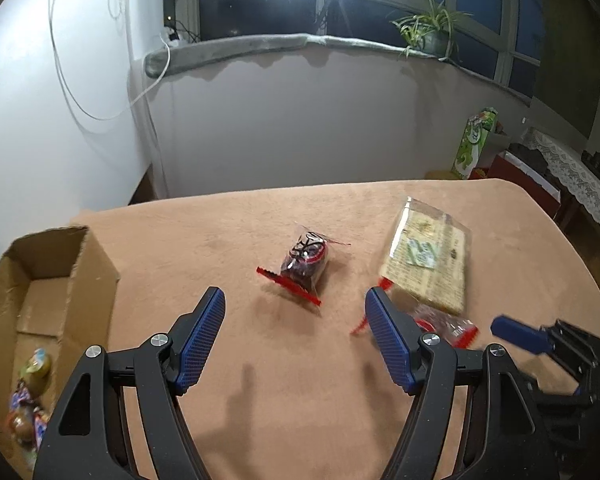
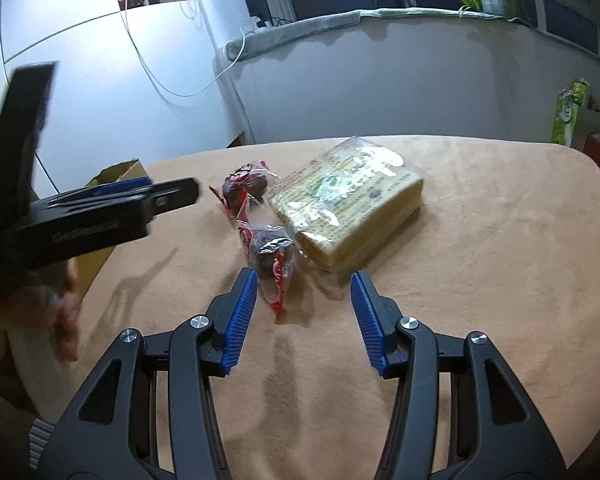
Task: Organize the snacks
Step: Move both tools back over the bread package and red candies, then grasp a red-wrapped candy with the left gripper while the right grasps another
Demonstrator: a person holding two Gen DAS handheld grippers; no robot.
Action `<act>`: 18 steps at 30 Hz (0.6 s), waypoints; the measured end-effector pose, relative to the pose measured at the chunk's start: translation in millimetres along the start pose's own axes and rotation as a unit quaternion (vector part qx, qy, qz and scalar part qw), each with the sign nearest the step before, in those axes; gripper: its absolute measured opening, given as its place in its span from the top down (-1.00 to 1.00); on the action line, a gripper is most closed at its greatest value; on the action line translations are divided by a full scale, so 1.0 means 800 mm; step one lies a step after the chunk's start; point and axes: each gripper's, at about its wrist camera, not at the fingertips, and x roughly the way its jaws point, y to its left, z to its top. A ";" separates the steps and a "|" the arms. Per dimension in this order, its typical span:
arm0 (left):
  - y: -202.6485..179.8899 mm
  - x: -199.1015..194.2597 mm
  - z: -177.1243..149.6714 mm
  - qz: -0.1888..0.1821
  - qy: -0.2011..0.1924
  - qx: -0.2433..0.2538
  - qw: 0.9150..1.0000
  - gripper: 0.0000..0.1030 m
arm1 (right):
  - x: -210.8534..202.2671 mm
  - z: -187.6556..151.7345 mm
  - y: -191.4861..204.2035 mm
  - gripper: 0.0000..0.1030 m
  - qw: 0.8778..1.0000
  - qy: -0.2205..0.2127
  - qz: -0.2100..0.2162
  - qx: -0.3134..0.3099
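Snacks lay loose on the desk (image 1: 220, 360): I aimed spread, empty left fingers (image 1: 295, 312) at the far dark packet (image 1: 304, 264), right fingers (image 2: 304, 300), likewise spread, at the near packet (image 2: 272, 260), both bound for the box (image 1: 60, 280).

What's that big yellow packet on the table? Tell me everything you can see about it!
The big yellow packet is a flat, blocky slab of pale yellow food, maybe wafers or cake, sealed in a clear shiny wrapper with a green and white label whose print is too blurry to read. It lies flat, label up, on the tan table cloth, unopened as far as I can tell. A small dark snack in a clear and red wrapper lies against its near corner. No fingers touch it.
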 end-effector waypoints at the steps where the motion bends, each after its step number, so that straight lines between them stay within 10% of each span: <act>1: 0.002 0.009 0.002 0.004 0.005 -0.002 1.000 -0.41 | 0.003 0.001 0.004 0.01 1.000 0.002 0.004 -0.005; 18: 0.007 0.087 0.021 -0.040 0.044 -0.001 0.998 -0.40 | 0.067 0.021 0.028 0.01 0.997 0.070 0.026 -0.035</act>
